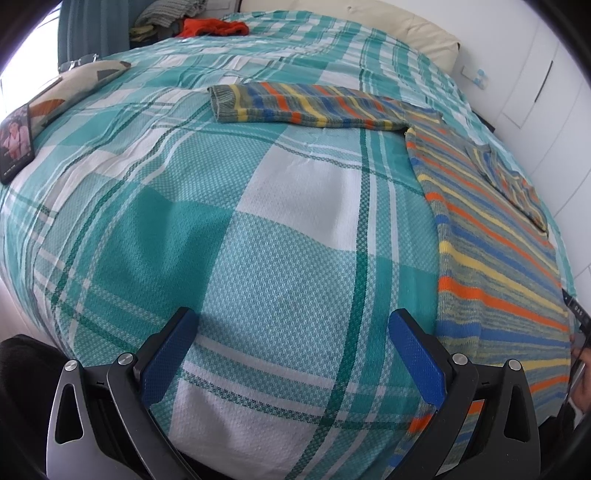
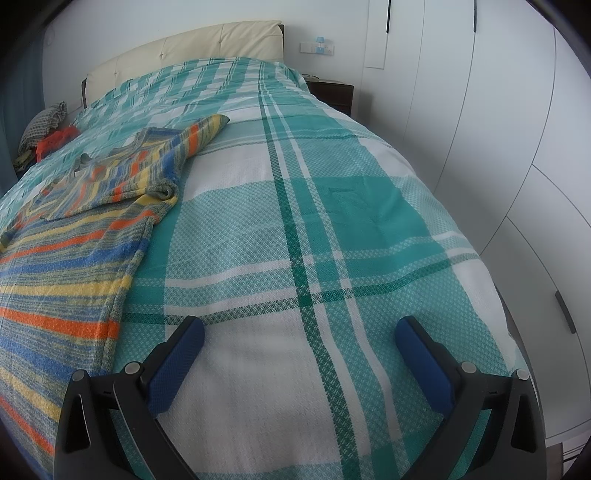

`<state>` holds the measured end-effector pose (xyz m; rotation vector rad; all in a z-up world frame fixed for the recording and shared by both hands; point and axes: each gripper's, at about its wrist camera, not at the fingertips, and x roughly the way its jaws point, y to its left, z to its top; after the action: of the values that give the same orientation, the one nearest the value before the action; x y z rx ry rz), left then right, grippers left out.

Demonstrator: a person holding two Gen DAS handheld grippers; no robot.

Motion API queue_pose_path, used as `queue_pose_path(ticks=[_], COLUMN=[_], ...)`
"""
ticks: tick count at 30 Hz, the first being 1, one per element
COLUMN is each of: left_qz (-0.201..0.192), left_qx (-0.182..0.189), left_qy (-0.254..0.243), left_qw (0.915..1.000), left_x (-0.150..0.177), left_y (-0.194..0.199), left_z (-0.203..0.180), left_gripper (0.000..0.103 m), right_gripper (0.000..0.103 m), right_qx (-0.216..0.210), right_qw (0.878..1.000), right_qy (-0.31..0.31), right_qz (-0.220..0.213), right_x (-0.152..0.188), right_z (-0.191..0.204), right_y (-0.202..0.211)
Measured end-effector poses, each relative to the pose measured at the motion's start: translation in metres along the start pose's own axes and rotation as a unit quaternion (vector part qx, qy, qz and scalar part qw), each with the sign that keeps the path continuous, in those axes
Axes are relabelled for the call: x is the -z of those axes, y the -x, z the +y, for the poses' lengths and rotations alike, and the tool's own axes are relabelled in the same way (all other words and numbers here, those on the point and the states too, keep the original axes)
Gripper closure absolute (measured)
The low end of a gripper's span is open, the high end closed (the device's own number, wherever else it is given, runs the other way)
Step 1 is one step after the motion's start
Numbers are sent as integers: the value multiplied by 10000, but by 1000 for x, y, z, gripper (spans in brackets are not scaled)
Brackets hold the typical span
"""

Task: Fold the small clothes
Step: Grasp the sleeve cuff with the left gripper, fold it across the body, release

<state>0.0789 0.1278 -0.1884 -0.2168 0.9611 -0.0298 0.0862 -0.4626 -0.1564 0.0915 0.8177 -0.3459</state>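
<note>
A striped knit sweater in grey, blue, orange and yellow lies flat on the teal plaid bedspread. One sleeve stretches out to the left; the other sleeve is folded over the body. In the right wrist view the sweater fills the left side. My left gripper is open and empty above the bedspread, left of the sweater's hem. My right gripper is open and empty above the bedspread, right of the sweater.
A phone and a patterned cushion lie at the bed's left edge. An orange garment and grey cloth lie near the headboard. White wardrobe doors and a dark nightstand stand to the right.
</note>
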Motion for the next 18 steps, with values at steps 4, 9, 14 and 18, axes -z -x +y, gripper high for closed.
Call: queue_pose_path(ticks=[4,9,14,18], left_qz=[69,-375,-496,-183], left_qx=[602,928,693,583], left_qy=[415,895,1471,1271], left_qw=[9973,9909,9854,9900], left_x=[-11,-63,-136,-188], left_y=[16,37,12,-33], left_z=[10,44,83,76], left_gripper=[1,1,2,2], right_gripper=[1,0,0,0], right_qx=[14,14,15,22], right_qw=[10000,10000,10000,10000], right_qy=[9,10,9,14], right_qz=[7,7,9,10], right_x=[0,0,-1,-1], right_z=[0,0,0,1], right_y=[0,0,0,0])
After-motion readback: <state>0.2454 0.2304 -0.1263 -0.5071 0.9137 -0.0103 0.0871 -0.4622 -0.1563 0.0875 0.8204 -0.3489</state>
